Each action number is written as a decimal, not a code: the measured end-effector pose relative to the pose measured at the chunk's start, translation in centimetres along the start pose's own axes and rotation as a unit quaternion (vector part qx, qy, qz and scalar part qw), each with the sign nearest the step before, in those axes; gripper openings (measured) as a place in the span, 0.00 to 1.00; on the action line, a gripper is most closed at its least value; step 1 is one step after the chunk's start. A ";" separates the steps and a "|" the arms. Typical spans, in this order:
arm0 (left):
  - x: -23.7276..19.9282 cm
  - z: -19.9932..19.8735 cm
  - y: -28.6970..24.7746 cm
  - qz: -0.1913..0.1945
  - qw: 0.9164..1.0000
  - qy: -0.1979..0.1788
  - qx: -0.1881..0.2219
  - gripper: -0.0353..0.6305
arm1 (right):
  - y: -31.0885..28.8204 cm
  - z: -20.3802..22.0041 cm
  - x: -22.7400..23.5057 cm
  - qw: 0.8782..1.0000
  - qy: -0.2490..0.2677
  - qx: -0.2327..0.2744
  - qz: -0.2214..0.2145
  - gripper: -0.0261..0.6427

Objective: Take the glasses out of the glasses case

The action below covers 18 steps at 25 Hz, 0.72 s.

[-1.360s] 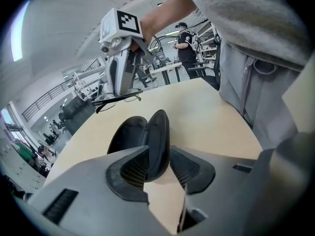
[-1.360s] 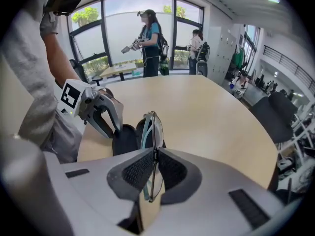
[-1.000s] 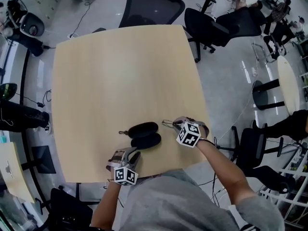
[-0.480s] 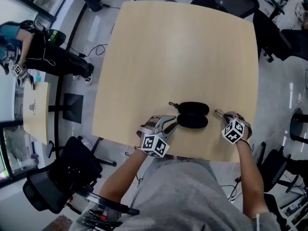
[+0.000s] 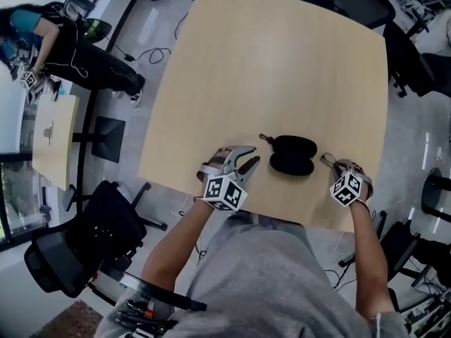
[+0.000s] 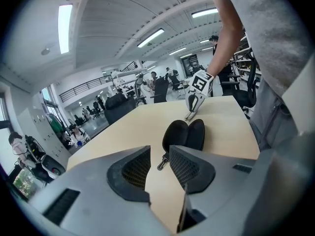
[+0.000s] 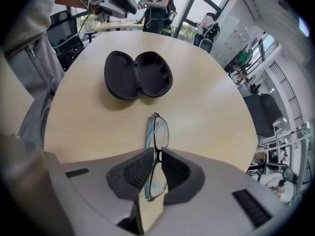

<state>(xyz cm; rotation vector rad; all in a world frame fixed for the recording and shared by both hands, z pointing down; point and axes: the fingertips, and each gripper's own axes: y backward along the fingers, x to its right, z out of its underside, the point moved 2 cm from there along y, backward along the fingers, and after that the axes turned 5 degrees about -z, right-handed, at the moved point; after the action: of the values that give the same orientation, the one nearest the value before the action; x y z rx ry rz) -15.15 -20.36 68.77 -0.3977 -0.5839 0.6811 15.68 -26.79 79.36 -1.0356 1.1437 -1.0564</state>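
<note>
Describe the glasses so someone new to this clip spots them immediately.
On the light wooden table, look right of the open black case near the person's edge. The glasses are pinched at the bridge in the right claw: thin-framed, clear-lensed, unlike the dark case.

1. The glasses case (image 5: 292,155) is plain black, inside and out.
2. The table (image 5: 268,62) beneath the case is pale wood-coloured.
3. The glasses (image 7: 158,132) beside the case have thin dark rims and teal arms.
4. The left gripper (image 5: 248,163) and the right gripper (image 5: 328,162), either side of the case, are grey, and their cubes carry black-and-white square markers.
</note>
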 end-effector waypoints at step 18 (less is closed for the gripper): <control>-3.4 0.5 7.8 -0.055 0.996 0.062 0.045 0.23 | 6.7 -2.4 -3.2 0.997 -0.054 0.044 0.039 0.30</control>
<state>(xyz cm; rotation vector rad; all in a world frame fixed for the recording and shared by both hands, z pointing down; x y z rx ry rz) -21.26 -17.02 63.84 -0.3188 -0.4523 0.5703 13.62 -22.58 73.12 -0.9606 1.0327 -0.9685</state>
